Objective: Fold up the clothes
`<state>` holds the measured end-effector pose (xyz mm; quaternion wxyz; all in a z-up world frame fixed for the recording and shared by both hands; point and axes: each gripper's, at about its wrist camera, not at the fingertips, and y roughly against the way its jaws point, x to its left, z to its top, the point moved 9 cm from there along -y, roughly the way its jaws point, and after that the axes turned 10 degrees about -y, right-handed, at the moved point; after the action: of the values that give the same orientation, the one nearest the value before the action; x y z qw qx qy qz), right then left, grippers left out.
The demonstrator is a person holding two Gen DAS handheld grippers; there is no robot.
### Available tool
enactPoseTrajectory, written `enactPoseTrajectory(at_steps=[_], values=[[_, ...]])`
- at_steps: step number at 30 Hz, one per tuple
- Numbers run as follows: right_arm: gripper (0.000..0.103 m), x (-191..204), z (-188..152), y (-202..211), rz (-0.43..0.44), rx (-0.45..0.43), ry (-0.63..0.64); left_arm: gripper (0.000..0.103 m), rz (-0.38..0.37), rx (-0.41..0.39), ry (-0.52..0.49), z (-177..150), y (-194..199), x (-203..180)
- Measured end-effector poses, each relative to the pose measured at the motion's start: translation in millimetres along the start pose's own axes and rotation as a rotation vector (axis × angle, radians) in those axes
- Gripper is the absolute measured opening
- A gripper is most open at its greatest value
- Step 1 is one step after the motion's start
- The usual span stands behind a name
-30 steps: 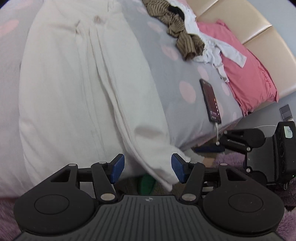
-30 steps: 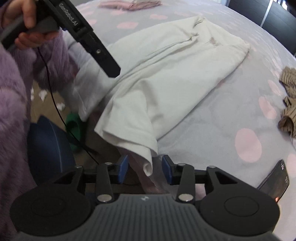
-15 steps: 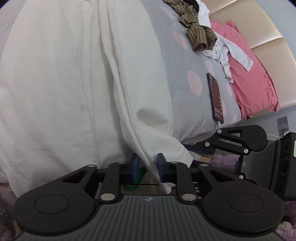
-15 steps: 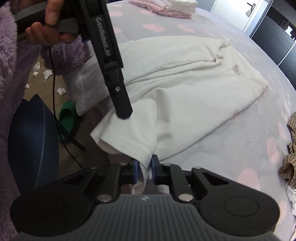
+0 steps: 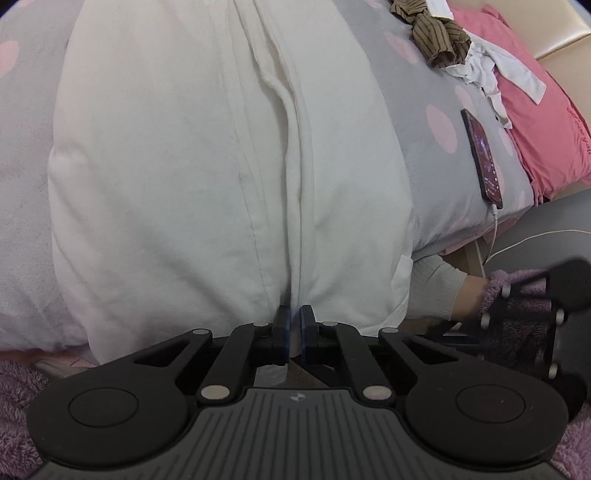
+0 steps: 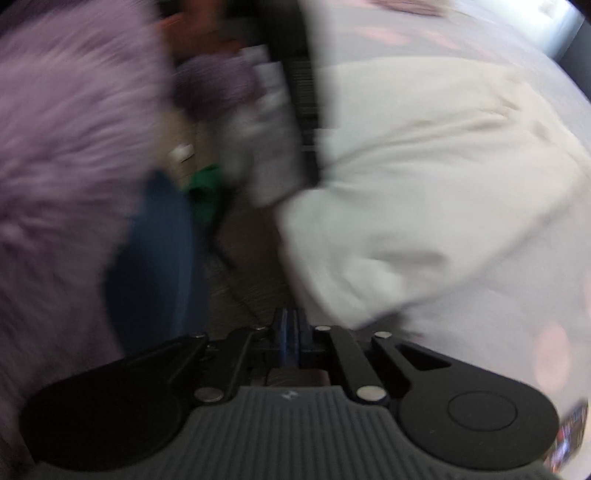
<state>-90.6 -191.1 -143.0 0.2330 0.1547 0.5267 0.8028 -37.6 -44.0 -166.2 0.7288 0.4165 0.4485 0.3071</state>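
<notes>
A white garment lies lengthwise on the bed, its near end hanging over the edge. My left gripper is shut on its lower hem at the centre fold. In the blurred right wrist view the same white garment fills the right side. My right gripper has its jaws pressed together at the garment's near corner; whether cloth is pinched between them is not clear. The right gripper also shows in the left wrist view at the right, low beside the bed.
The grey bedspread with pink dots carries a phone on a cable, a brown striped garment, a white garment and a pink pillow. A blue object and a green object sit on the floor.
Both grippers closed from open on the garment's hanging end. The left moved in to the hem. The right view swung fast and is blurred.
</notes>
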Motion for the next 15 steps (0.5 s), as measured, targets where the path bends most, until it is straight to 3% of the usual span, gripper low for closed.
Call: enactPoseTrajectory(at_steps=[3,4,5,6,11,15], values=[[0.010,-29,5,2,-0.063,-0.043,-0.098,0.003,-0.005,-0.014,-0.001,3,2,1],[0.016,-34,4,0,-0.084,-0.047,-0.086,0.003,-0.005,-0.013,-0.005,3,2,0],[0.031,-34,3,-4,-0.099,-0.042,-0.060,0.003,-0.004,-0.013,-0.007,3,2,0],[0.038,-32,0,-9,-0.107,-0.029,-0.026,0.003,-0.004,-0.013,-0.008,3,2,0],[0.038,-12,-9,-34,-0.125,0.011,0.147,0.003,-0.023,-0.027,-0.010,7,0,-2],[0.035,-13,-10,-48,-0.208,0.001,0.189,0.003,-0.021,-0.024,-0.006,9,-4,-1]])
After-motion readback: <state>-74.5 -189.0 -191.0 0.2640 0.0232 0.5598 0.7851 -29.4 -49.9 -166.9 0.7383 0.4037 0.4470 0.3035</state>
